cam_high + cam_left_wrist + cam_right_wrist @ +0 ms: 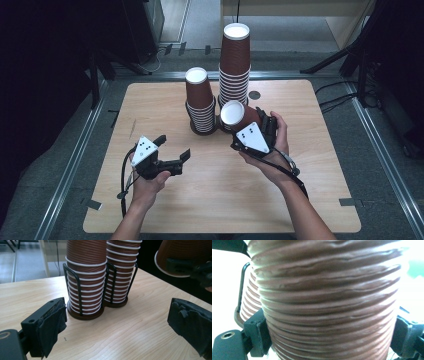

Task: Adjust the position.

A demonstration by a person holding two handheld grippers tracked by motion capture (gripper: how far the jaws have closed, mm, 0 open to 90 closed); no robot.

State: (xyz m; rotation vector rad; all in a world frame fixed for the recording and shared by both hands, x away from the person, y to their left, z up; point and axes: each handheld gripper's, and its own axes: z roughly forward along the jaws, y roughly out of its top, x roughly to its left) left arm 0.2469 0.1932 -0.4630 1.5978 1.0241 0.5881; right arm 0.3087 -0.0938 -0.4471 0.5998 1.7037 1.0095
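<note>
On the wooden table (215, 195), the high view shows two stacks of upside-down brown paper cups standing side by side near the far edge: a shorter stack (200, 102) on the left and a taller stack (234, 62) on the right. The left gripper view adds what the overhead angle hides: each stack sits in a black wire holder (79, 293) on a round base. The right gripper (247, 131) pinches a single brown cup (239, 116) by its ribbed wall, held tilted in the air just in front of the taller stack. The right gripper view shows that grip up close, both jaws pressed against the cup's sides. The left gripper (172, 148) hovers empty above the table, nearer the person, its jaws spread wide apart.
</note>
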